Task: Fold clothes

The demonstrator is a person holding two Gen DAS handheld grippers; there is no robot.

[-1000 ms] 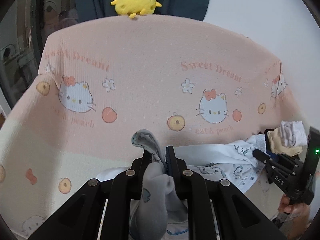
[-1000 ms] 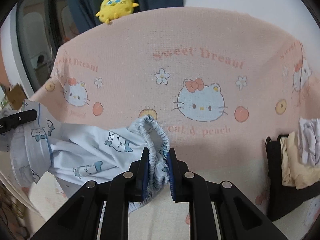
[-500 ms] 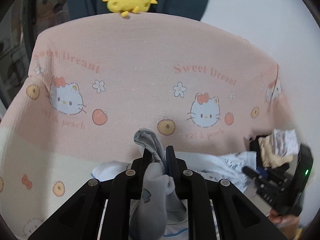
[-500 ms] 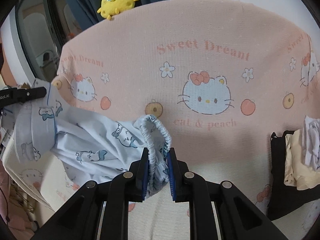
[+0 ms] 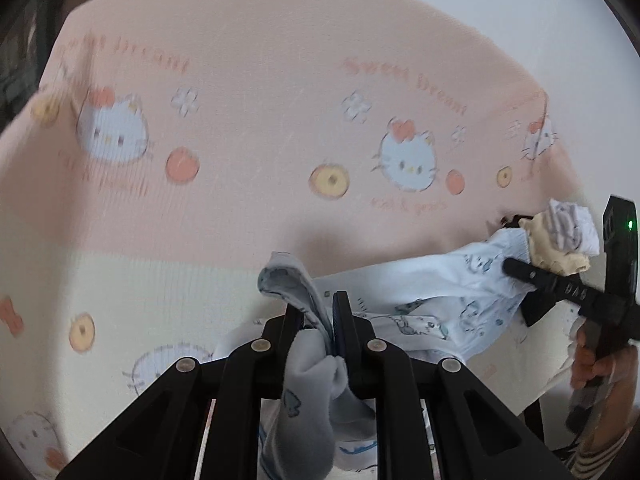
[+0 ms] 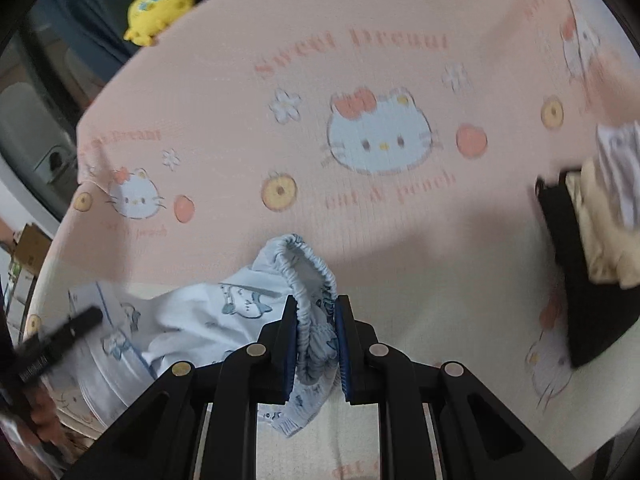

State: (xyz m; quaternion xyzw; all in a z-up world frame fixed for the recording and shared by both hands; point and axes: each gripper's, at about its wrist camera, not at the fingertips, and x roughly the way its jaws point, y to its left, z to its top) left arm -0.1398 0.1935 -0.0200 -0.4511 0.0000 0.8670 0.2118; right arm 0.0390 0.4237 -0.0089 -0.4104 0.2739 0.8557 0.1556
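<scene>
1. We see the task's thing, a pale blue garment (image 6: pixel 192 312) printed with small cartoon animals, strung between the two grippers just above the bed cover, in the near middle of the scene.
2. Its gathered elastic edge (image 6: pixel 308 264) arches up in a loop at the right end, and the cloth sags leftward from there toward the other tool.
3. Our right gripper (image 6: pixel 316 332) is clamped on that elastic edge: the blue pads press the bunched fabric from both sides, and a fold hangs down below them.
4. Our left gripper (image 5: pixel 320 320) is clamped on the garment's other end, where a grey-blue fold (image 5: pixel 288 280) stands up past the fingertips and more cloth droops beneath.
5. In the left wrist view the garment runs off to the right to where the right gripper, seen from the side, bites it; a hand (image 5: pixel 596 364) with a striped cuff grips that tool's handle.
6. In the right wrist view the left tool shows as a blurred black bar at the near left.
7. Under all this lies a bed cover (image 6: pixel 400 220), pink on the far part and cream on the near part, printed with cat faces, peaches, flowers and lettering.
8. To the right on the cover sits a black bin (image 6: pixel 592 300) holding yellow and white cloth (image 6: pixel 608 232).
9. At the cover's far left edge rests a yellow plush toy (image 6: pixel 160 4), with a dark curtain behind it.
</scene>
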